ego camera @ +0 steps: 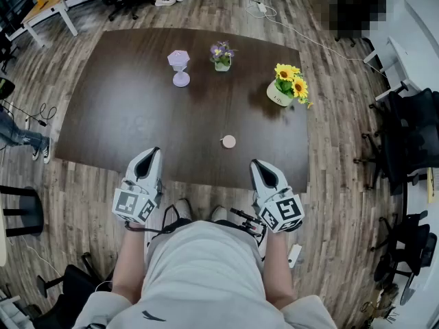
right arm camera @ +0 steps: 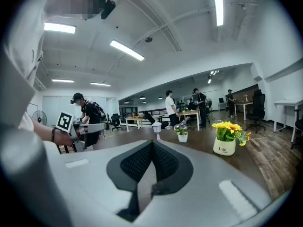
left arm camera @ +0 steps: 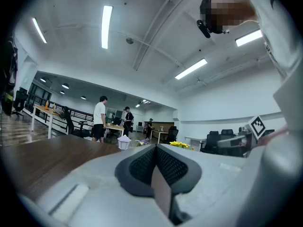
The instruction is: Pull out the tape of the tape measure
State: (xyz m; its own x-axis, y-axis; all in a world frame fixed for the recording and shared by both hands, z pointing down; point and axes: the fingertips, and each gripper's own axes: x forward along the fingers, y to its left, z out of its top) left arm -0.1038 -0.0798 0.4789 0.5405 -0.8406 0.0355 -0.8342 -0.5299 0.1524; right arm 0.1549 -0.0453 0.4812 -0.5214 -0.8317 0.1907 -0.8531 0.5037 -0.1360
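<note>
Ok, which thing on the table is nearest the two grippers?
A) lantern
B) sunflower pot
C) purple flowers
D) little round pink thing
D: the little round pink thing lies just ahead of the left gripper and right gripper; everything else stands farther back.

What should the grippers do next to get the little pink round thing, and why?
Probably open the right gripper and reach it forward to the tape measure. It and the left gripper are shut and empty by the table's near edge, and the tape measure lies untouched, nearer the right one.
</note>
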